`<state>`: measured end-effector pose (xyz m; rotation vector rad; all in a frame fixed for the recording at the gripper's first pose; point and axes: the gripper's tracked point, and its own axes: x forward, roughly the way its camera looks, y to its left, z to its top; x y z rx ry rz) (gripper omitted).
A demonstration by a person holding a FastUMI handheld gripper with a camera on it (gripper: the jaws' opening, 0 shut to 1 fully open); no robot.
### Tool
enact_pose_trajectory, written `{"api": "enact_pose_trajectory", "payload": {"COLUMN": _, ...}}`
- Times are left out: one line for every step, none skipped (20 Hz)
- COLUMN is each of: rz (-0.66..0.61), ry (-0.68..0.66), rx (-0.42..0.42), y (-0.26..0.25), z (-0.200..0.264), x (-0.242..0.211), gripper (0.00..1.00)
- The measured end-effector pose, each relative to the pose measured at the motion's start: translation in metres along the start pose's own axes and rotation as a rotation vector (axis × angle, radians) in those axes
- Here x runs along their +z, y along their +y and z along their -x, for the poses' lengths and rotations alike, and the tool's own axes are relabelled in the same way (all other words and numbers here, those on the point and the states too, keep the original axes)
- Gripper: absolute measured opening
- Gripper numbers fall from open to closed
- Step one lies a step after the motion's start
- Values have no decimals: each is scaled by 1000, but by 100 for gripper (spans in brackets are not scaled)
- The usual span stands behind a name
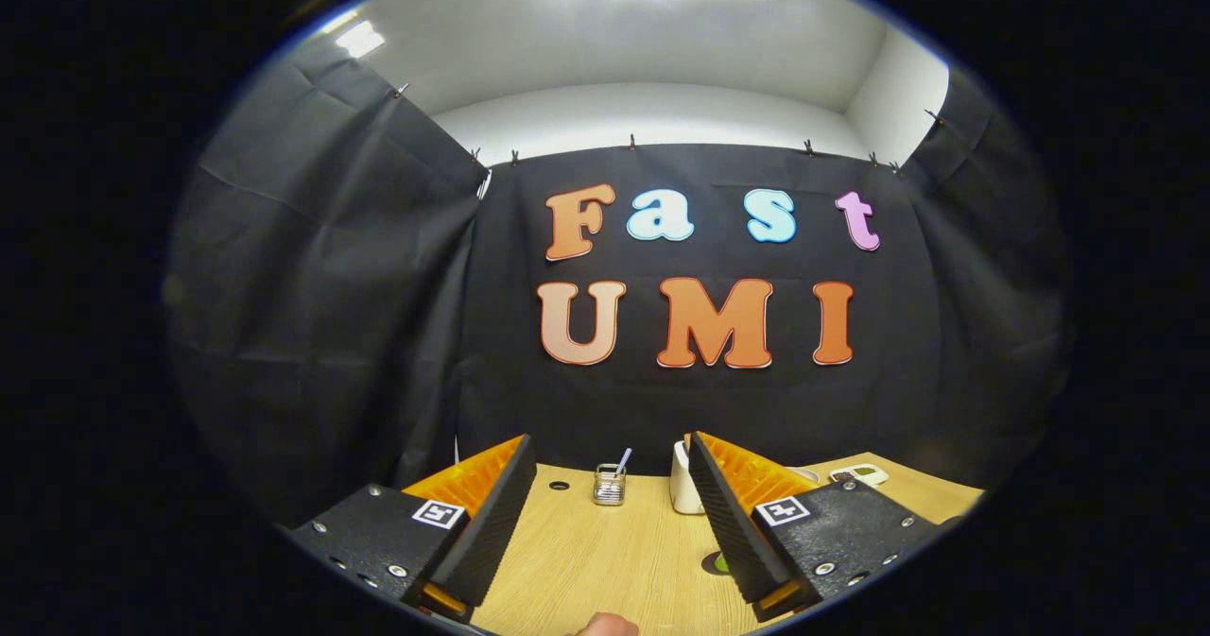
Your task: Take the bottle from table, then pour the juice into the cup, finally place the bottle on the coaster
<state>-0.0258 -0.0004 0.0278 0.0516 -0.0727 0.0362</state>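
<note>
The light tan wooden desk (605,560) shows a fine straight grain. On it stand a white plastic container (682,490), a clear glass jar (610,485) with silvery contents and a pale straw, and a white flat device (858,474). A green disc with a dark rim (718,563) peeks out beside one finger of the open claw (610,466).

Quick count: one gripper (610,504) with two fingers (492,513), spread wide with nothing between them. On the bench (586,560): one small clear jar (610,485) with one straw-like stick in it, one white cup (684,490), and one small white gadget (858,474) off by the right finger.
</note>
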Motion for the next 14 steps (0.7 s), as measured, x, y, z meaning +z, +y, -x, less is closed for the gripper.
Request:
{"api": "enact_pose_trajectory", "payload": {"rz": -7, "ry": 1, "rx": 2, "y": 0, "z": 3, "x": -1, "gripper": 96}}
{"api": "enact_pose_trajectory", "payload": {"rz": -17, "ry": -3, "rx": 3, "y": 1, "z": 3, "x": -1, "gripper": 96}}
{"api": "enact_pose_trajectory", "payload": {"rz": -23, "ry": -2, "rx": 6, "y": 1, "z": 3, "x": -1, "gripper": 96}}
{"api": "enact_pose_trajectory", "payload": {"rz": -27, "ry": -4, "rx": 6, "y": 2, "z": 6, "x": 0, "gripper": 96}}
{"api": "enact_pose_trajectory", "payload": {"rz": -27, "ry": -7, "rx": 9, "y": 3, "z": 6, "x": 0, "gripper": 96}}
{"api": "enact_pose_trajectory", "payload": {"rz": -26, "ry": -7, "rx": 14, "y": 5, "z": 6, "x": 0, "gripper": 96}}
{"api": "enact_pose_trajectory", "payload": {"rz": -24, "ry": -7, "rx": 17, "y": 7, "z": 5, "x": -1, "gripper": 96}}
{"api": "enact_pose_trajectory", "payload": {"rz": -18, "ry": -1, "rx": 16, "y": 6, "z": 5, "x": -4, "gripper": 96}}
{"api": "enact_pose_trajectory", "payload": {"rz": -13, "ry": 4, "rx": 13, "y": 6, "z": 7, "x": -5, "gripper": 96}}
{"api": "enact_pose_trajectory", "payload": {"rz": -8, "ry": 3, "rx": 11, "y": 6, "z": 2, "x": -8, "gripper": 96}}
{"api": "enact_pose_trajectory", "payload": {"rz": -4, "ry": 2, "rx": 12, "y": 7, "z": 2, "x": -8, "gripper": 96}}
{"api": "enact_pose_trajectory", "payload": {"rz": -3, "ry": 2, "rx": 11, "y": 9, "z": 1, "x": -9, "gripper": 96}}
{"api": "enact_pose_trajectory", "payload": {"rz": -1, "ry": 2, "rx": 12, "y": 9, "z": 2, "x": -10, "gripper": 96}}
{"api": "enact_pose_trajectory", "payload": {"rz": -4, "ry": 0, "rx": 10, "y": 9, "z": 2, "x": -10, "gripper": 96}}
